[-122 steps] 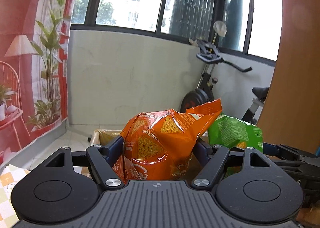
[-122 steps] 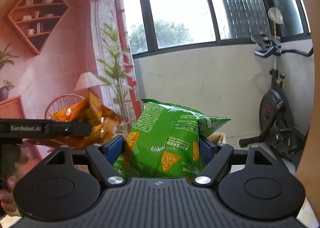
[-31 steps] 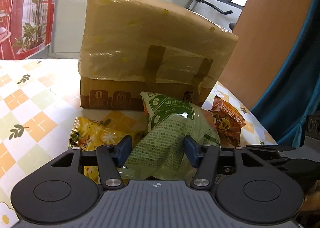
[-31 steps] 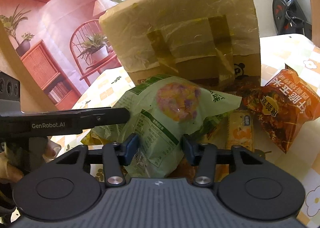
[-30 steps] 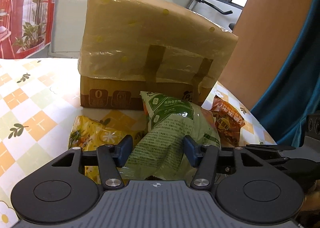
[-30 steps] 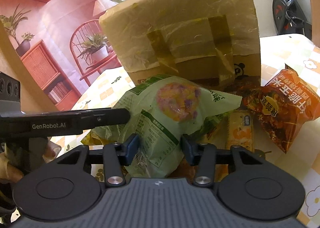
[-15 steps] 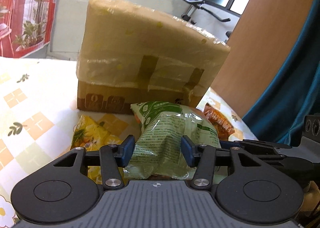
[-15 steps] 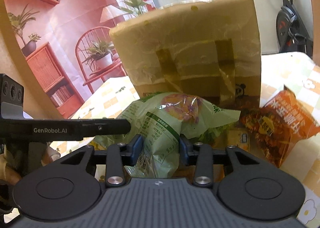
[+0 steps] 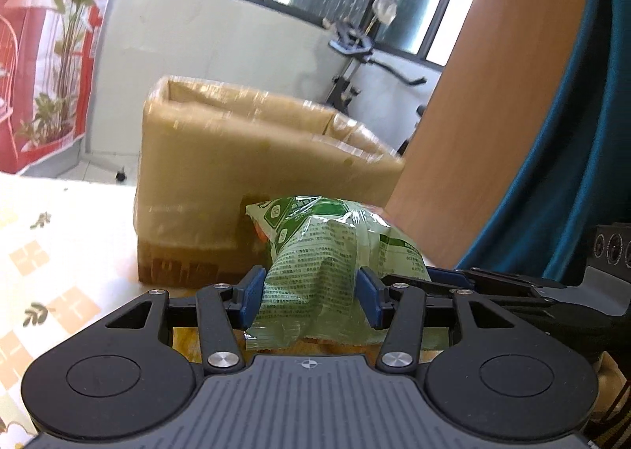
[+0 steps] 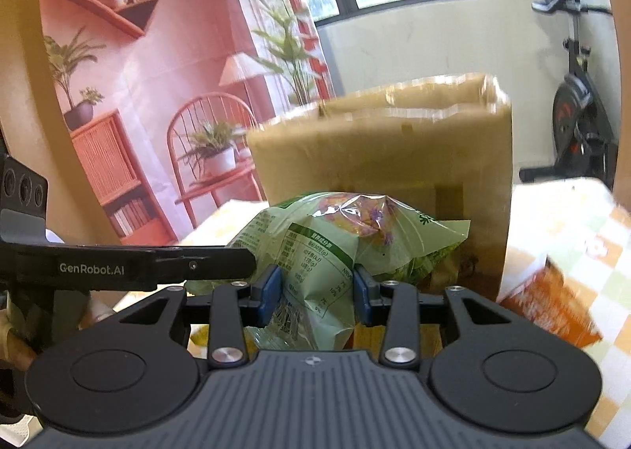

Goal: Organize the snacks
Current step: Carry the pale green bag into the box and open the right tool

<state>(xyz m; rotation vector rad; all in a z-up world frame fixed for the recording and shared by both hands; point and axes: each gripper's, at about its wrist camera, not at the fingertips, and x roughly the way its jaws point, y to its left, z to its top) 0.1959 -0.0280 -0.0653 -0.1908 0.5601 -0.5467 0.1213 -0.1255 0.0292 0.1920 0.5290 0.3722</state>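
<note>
Nearest to me, the left gripper [image 9: 309, 297] has its blue pads pressed into both sides of a pale green snack bag [image 9: 327, 252], the plastic crumpled and pinched between them, and the bag's top end juts forward beyond the fingers. The right gripper [image 10: 317, 289] is clamped the same way on a pale green snack bag [image 10: 347, 236], whose clear front shows a purplish print; whether both grippers share one bag or each holds its own I cannot tell, though the two tools sit close side by side, the left one's black arm [image 10: 130, 261] reaching across the right wrist view. In each view the bag is held up in front of the cardboard box. Down to the right, an orange snack packet [image 10: 548, 301] lies blurred on the checked tablecloth [image 10: 583, 228], just beside the box's corner. Behind the bag stands the cardboard box [image 9: 244, 173], wrapped in shiny tape, its open top rim visible. Farther back are a white wall under dark-framed windows, an exercise bike [image 10: 579, 94] and a red printed backdrop [image 10: 157, 94] with shelves and plants.
</note>
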